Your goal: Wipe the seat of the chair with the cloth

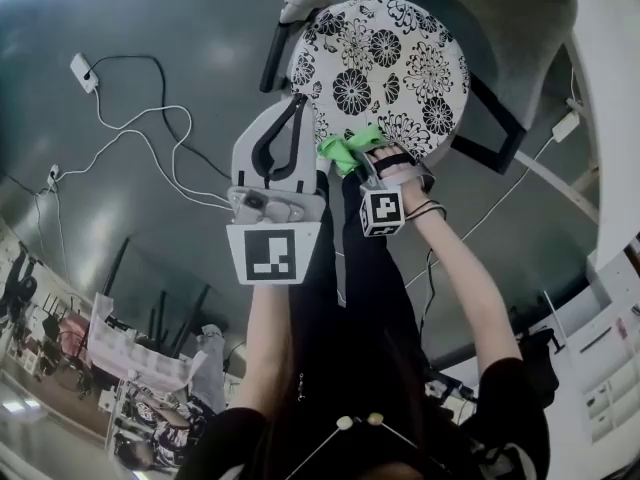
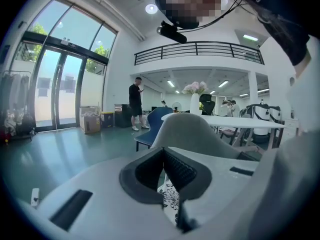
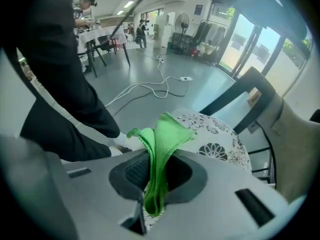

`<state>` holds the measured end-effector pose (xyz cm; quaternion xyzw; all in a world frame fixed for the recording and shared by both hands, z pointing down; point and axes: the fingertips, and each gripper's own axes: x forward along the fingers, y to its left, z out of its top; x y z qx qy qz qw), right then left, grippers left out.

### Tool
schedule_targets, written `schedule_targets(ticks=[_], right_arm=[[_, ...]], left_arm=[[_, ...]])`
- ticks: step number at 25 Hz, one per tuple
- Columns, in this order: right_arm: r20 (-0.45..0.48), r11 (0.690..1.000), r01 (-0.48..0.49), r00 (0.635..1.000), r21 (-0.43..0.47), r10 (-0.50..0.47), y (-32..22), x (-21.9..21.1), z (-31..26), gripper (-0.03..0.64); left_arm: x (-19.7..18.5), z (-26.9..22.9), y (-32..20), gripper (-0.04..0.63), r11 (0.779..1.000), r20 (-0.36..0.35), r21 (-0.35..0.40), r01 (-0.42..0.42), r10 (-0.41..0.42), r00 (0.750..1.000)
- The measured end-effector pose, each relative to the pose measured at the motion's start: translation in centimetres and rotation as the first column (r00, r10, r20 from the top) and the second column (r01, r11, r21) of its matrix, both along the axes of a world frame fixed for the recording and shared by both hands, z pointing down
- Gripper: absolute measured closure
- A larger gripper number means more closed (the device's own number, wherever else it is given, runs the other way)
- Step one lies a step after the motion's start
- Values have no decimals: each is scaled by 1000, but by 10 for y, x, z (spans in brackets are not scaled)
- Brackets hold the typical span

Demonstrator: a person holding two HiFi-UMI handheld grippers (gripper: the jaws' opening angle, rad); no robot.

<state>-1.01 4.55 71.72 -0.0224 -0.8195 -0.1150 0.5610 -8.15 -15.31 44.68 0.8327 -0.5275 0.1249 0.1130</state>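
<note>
The chair's round seat (image 1: 400,58), a white cushion with black flowers, lies ahead in the head view. My right gripper (image 1: 366,165) hangs over its near edge, shut on a bright green cloth (image 1: 346,151) that bunches out past the jaws. In the right gripper view the cloth (image 3: 159,149) stands clamped between the pads, with the seat (image 3: 217,139) just beyond. My left gripper (image 1: 297,101) hovers by the seat's left edge, shut, with nothing in it. In the left gripper view the pads (image 2: 177,171) meet above a sliver of the floral seat (image 2: 170,201).
The chair's grey backrest (image 1: 490,8) curves behind the seat, and black legs (image 1: 497,118) splay to the right. White cables (image 1: 150,148) and an adapter (image 1: 84,72) lie on the green floor to the left. A person (image 2: 135,103), a blue chair (image 2: 151,126) and a table stand farther off.
</note>
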Motion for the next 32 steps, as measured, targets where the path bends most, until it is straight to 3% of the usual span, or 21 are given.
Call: schedule_targets(ticks=[4,6,9,11,14,16,19,25,32], right_arm=[[18,998,43,999,-54,-42,35,0,-9,566],[39,999,-16,999,-45,17,16,4,-18,566],[58,986,-154,987,58,151,-51,24,-31,566],[53,958,-242,970,156,236,-109,46,-37,566],[32,891,-352,933,287,358,-191,87,-42,566],[24,855,-403,908,327,419,-230,112,-41,566],[-12,830,-431,885,354,465,-268,142,-34,566],[-90,865,-413,887,286,453,-267,159,0,565],[-110,931,-294,940,216,322,-188,140,9,565]], left_arm=[[-12,6,-1,589,998,3,-22,58,-58,998],[-15,6,-2,589,997,-4,-20,70,-70,998],[-16,6,-2,589,997,-3,-16,72,-72,997],[-16,7,-1,589,997,-8,-16,75,-76,997],[-14,7,0,589,997,-17,-14,74,-74,997],[-8,5,4,589,998,-25,-14,56,-56,998],[1,4,9,589,1000,-32,-13,5,-5,999],[10,18,12,589,999,-11,-44,-26,25,1000],[8,20,3,589,999,-8,-54,-6,6,1000]])
